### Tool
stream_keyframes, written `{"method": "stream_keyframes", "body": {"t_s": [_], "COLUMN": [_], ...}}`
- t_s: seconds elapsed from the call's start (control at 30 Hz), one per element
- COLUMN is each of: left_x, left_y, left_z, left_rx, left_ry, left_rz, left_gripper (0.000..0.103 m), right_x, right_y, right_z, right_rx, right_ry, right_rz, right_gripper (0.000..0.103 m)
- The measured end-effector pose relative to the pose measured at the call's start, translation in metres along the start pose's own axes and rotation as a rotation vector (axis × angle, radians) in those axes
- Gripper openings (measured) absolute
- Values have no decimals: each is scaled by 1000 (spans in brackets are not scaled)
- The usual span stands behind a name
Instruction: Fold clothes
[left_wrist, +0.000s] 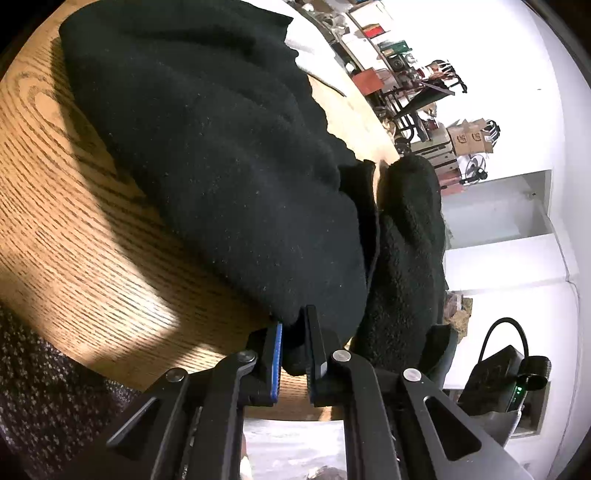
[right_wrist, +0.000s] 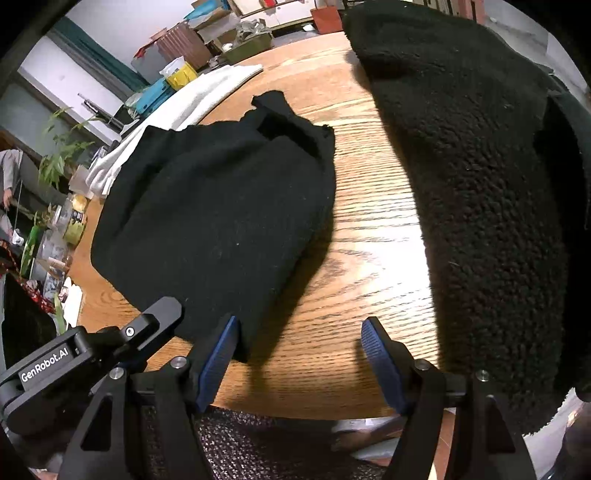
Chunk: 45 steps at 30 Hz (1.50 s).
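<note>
A black knit garment (left_wrist: 207, 155) lies folded on the wooden table (left_wrist: 74, 229). My left gripper (left_wrist: 295, 339) is shut on its near edge, and the cloth bunches between the pads. In the right wrist view the same garment (right_wrist: 221, 206) lies left of centre. My right gripper (right_wrist: 299, 343) stands open just above the table's near edge, with bare wood between its blue pads (right_wrist: 218, 354). The left pad is next to the garment's near corner. A thick black fleece garment (right_wrist: 480, 192) lies to the right, and shows as a lump (left_wrist: 406, 243) in the left wrist view.
A white cloth (right_wrist: 199, 96) lies at the table's far side behind the knit garment. Jars and plants (right_wrist: 59, 221) crowd the left edge. The other gripper's labelled housing (right_wrist: 74, 354) sits at lower left. A person's speckled clothing (right_wrist: 258, 446) is below the table edge.
</note>
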<state>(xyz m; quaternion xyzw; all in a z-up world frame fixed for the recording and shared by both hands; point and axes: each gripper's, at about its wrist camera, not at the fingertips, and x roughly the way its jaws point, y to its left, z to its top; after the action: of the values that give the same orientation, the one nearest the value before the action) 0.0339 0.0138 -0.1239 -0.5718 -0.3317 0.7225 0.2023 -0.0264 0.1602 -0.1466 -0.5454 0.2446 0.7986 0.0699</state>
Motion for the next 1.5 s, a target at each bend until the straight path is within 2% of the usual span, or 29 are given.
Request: {"method": "stream_keyframes", "body": {"t_s": [0.2,0.37,0.43,0.5,0.53,0.63,0.73,0.9,0.97,1.03,1.1,1.13,1.2,1.27,1.37,1.5], "left_x": [3,9,6,-3,-9,-23,-32,-41,-45,-48,-53,-55,-53,-40,-15,-15], "left_y": [2,2,3,6,8,14,22,33,34,34,20,12,-3,-9,-2,28], "left_z": [2,3,5,6,7,11,15,19,25,32,51,60,89,118,159,181], "left_rx": [1,-5,-9,-4,2,6,1,7,31,54,144,189,249,268,248,156], "left_ry": [22,62,70,45,23,-14,-30,-49,-58,-67,-83,-91,-84,-53,-22,-57], "left_rz": [5,63,84,134,152,184,207,231,220,208,237,253,314,378,511,565], "left_gripper": [10,14,28,41,44,50,51,51,51,51,51,51,51,51,51,51], "right_x": [-2,-9,-12,-17,-18,-17,-8,19,34,56,76,82,78,64,52,39], "right_y": [7,14,17,14,13,17,35,71,76,65,50,41,30,33,64,105], "right_z": [3,9,11,18,23,37,52,80,98,123,142,149,156,151,116,67], "right_rx": [-76,-180,-215,-209,-208,-231,-301,-385,-370,-289,-204,-161,-78,-61,-260,-523], "right_ry": [-18,-54,-67,-83,-93,-125,-139,-121,-118,-102,-68,-55,-70,-104,-96,-74], "right_rz": [-39,-74,-82,-69,-68,-93,-99,-20,-16,-90,-168,-187,-147,-146,-70,28], "right_gripper": [73,73,73,73,73,73,73,71,73,73,72,68,67,68,74,73]}}
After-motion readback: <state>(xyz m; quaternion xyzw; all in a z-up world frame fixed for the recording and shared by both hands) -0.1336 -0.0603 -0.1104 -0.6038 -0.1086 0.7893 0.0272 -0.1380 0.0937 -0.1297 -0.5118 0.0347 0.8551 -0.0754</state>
